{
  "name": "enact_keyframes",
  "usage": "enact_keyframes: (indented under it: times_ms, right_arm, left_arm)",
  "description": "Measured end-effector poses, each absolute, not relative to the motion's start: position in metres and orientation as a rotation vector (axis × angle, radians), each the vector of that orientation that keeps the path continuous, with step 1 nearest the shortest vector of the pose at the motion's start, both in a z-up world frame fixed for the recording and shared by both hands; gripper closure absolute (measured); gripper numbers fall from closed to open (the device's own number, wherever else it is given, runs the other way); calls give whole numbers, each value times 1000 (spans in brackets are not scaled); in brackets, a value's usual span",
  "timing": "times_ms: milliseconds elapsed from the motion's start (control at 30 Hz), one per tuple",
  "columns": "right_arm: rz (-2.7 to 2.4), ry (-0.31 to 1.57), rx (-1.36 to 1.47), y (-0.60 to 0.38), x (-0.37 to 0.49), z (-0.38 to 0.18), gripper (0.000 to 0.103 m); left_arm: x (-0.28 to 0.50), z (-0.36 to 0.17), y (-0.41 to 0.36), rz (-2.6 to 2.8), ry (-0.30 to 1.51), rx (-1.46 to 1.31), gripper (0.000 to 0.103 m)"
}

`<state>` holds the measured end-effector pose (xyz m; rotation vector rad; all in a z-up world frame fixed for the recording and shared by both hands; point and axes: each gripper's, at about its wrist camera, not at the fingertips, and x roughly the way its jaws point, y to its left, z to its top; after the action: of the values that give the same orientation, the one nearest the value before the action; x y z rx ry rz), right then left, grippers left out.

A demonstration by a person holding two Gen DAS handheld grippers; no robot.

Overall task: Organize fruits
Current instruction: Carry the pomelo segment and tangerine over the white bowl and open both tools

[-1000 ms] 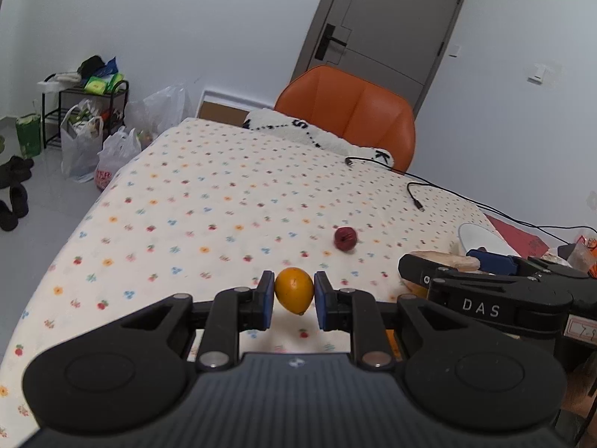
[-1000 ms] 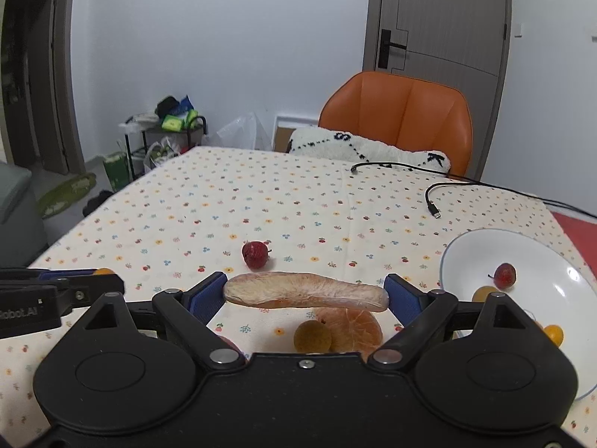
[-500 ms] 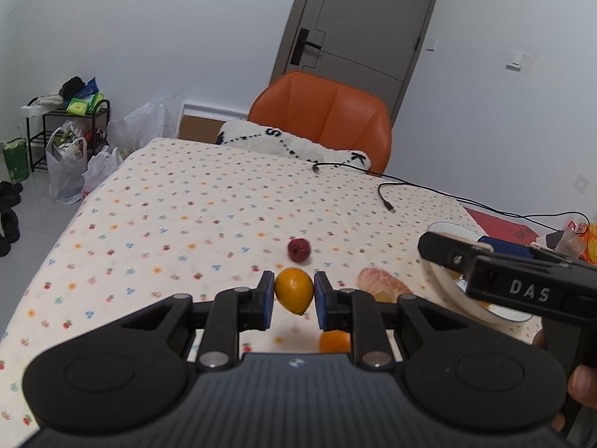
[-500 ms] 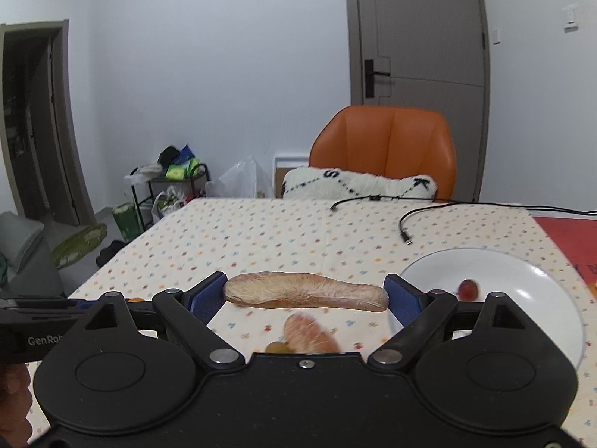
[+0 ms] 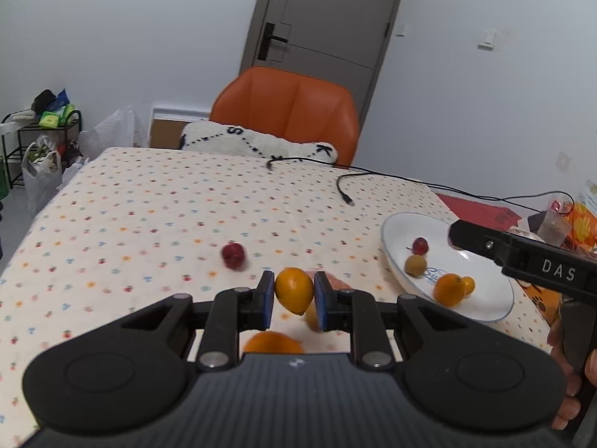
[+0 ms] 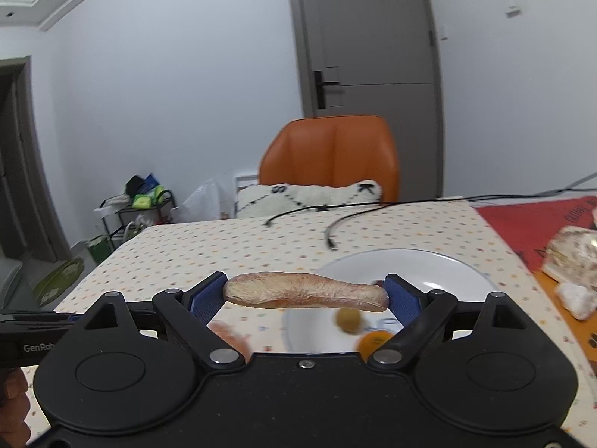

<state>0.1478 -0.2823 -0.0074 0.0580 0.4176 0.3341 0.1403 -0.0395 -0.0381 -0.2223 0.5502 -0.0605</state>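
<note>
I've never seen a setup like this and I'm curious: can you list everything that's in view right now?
Plate: one, white, right side of table.
Fruits on plate: four; one red, one brownish, two orange.
Red fruit: one, on the tablecloth.
Orange fruit: one, held in left gripper.
Pomelo segment: one, pinkish, held lengthwise in right gripper.
Other pieces: orange, partly hidden below left gripper.
Tablecloth: cream, dotted.
Cable: black, far table side.
Chair: orange, with white cushion.
Left gripper: black, blue pads.
Right gripper: same.
</note>
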Motion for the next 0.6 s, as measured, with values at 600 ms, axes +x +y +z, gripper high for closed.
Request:
enact_keyframes:
  times_ms: [600]
  right_arm:
    - [242, 461, 132, -348, 170, -27, 15]
  left_arm:
    - [175, -36, -99, -133, 585, -161, 82]
